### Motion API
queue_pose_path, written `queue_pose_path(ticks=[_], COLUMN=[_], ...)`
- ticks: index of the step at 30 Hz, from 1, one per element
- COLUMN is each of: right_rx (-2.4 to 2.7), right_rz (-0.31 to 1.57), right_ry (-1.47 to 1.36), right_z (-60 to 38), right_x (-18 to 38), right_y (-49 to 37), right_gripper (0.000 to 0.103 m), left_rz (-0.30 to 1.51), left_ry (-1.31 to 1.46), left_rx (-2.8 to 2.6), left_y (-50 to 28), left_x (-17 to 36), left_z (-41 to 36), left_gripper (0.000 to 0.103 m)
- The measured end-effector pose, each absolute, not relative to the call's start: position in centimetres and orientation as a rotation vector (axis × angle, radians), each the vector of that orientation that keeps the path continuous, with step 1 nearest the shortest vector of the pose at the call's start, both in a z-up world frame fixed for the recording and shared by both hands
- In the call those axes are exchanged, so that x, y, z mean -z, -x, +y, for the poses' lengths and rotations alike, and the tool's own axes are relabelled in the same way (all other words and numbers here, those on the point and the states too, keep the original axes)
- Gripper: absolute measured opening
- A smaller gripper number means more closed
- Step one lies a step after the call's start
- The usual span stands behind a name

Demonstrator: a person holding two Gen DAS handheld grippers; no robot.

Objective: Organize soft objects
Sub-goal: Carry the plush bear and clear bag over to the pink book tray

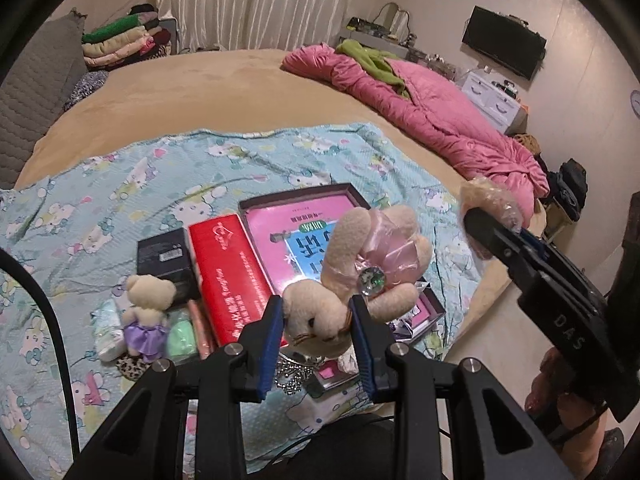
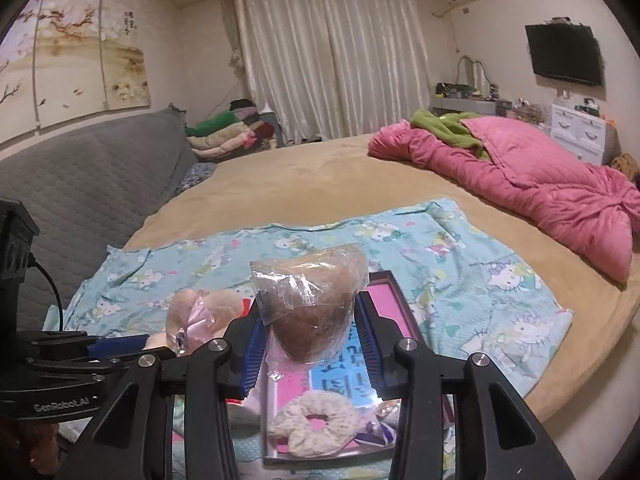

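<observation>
- One wide bed (image 2: 320,168) with a tan cover fills most of both views, and a grey padded headboard (image 2: 100,176) stands along its left side.
- A pink quilt (image 2: 540,184) lies bunched along the far right edge of the bed, with a green cloth (image 2: 448,128) on top of it.
- A light blue cartoon-print sheet (image 1: 200,168) is spread on the near part of the bed, and all the small things lie on it.
- A shallow box (image 1: 280,216) with a pink and blue printed sheet inside sits on the blue sheet, with a red box (image 1: 228,276) touching its left side.
- A black box (image 1: 164,256) lies just left of the red one.
- The left tongs (image 1: 318,320) are clamped on the head of a beige plush rabbit (image 1: 360,272) (pink ribbon and a gem at its neck), lifted above the red box and the shallow box.
- The right tongs (image 2: 308,332) are clamped on a brown plush toy in a clear plastic bag (image 2: 312,304), held above the shallow box.
- A small plush bear in a purple skirt (image 1: 146,316) lies on the sheet just below the black box, next to a pale green pad (image 1: 182,338).
- A fluffy white hair tie (image 2: 316,420) rests inside the near end of the shallow box.
</observation>
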State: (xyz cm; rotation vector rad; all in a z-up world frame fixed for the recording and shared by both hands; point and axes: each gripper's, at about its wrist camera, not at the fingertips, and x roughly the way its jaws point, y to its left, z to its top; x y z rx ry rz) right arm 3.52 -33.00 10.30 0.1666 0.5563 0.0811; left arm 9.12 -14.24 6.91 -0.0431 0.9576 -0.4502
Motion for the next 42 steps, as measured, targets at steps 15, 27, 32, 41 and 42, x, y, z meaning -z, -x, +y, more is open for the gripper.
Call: queue_pose_path(ticks=[15, 27, 32, 41, 42], right_rx=[-0.060, -0.043, -0.035, -0.025, -0.027], right_rz=[0.659, 0.761, 0.783, 0.835, 0.841], right_ry=[-0.189, -0.192, -0.191, -0.156, -0.161], right_z=[-34.6, -35.2, -35.5, -35.6, -35.7], right_x=[-5.7, -1.1, -0.1, 2.0, 2.3], right_y=[-5.3, -7.1, -7.5, -8.3, -8.4], right_gripper=[0.043, 0.043, 0.043, 0.043, 0.043], left_rz=[1.060, 1.131, 1.142, 1.171, 1.173], left_ry=[-0.015, -0.052, -0.066, -0.080, -0.086], left_rx=[0.433, 0.423, 0.421, 0.429, 0.430], left_y=[-11.6, -13.3, -13.8, -14.6, -14.6], left_x=[-1.4, 2.5, 3.4, 4.8, 5.0], left_z=[-17.8, -19.5, -20.1, -21.3, -21.4], left_gripper=[0.033, 0.033, 0.033, 0.034, 0.034])
